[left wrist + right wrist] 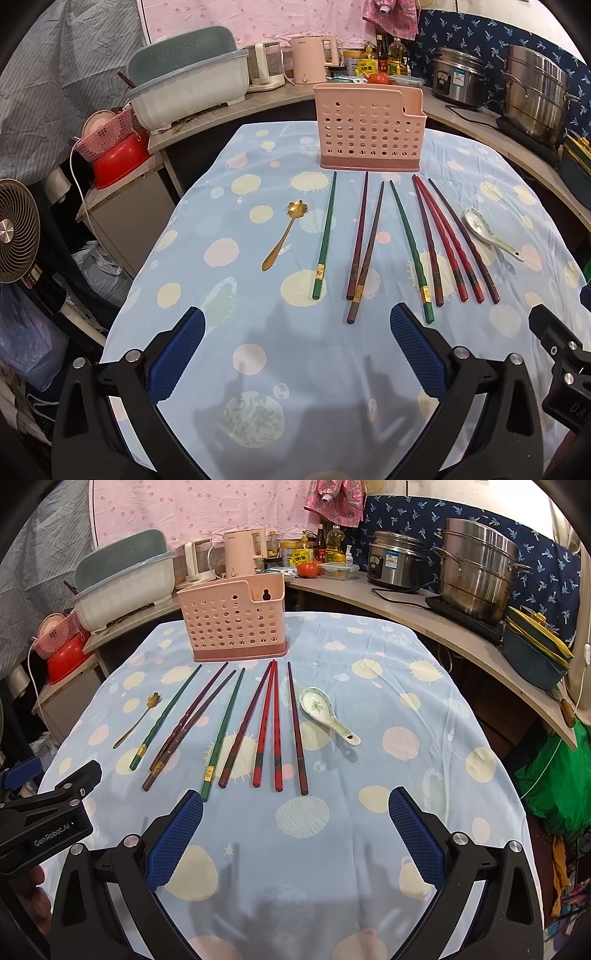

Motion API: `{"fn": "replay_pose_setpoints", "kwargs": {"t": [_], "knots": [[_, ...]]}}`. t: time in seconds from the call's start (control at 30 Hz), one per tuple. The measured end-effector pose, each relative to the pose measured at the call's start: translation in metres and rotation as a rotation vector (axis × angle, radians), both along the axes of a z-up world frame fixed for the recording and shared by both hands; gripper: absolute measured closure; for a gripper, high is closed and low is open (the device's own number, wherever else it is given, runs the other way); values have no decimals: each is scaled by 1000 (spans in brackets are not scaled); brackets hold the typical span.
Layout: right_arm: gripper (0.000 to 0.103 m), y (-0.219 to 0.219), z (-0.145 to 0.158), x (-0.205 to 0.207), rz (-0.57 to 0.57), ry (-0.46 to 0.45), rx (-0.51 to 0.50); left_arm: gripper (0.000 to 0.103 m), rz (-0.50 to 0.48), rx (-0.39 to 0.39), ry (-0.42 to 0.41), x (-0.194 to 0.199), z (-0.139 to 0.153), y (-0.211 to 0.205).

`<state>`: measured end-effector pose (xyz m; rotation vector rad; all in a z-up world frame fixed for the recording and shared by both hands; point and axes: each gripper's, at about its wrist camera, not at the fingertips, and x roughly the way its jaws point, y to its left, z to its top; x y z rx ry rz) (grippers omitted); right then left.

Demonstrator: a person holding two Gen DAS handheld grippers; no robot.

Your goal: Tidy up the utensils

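A pink perforated utensil holder (369, 129) (233, 624) stands at the far end of the table. In front of it lie several chopsticks in a row: green (325, 236) (223, 734), dark brown (365, 254) (188, 727) and red (443, 240) (277, 727). A gold flower spoon (282, 234) (136, 720) lies left of them. A white ceramic spoon (491, 234) (327, 712) lies right of them. My left gripper (297, 325) is open and empty, near the chopsticks' near ends. My right gripper (295, 806) is open and empty, just before the red chopsticks' ends.
The table has a blue dotted cloth (258, 369) (406, 775). Behind it a counter holds a dish tub (188, 81), kettles (314, 59), bottles, a rice cooker (397, 559) and a steel pot (476, 572). A fan (18, 230) stands at left. The other gripper's body (48, 816) shows at lower left.
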<state>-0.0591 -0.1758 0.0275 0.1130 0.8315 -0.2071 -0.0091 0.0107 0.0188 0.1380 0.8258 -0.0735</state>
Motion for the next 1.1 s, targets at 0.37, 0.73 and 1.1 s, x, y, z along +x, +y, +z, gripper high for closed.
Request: {"fn": "replay_pose_setpoints", "kwargs": {"t": [0.37, 0.73, 1.1], "knots": [[7, 0, 0, 0, 1, 1, 0, 7, -22, -6, -1, -1, -2, -4], [7, 0, -1, 0, 0, 4, 3, 7, -31, -15, -1, 1, -3, -5], [7, -4, -8, 10, -3, 24, 14, 7, -39, -20, 20, 11, -10, -9]]}}
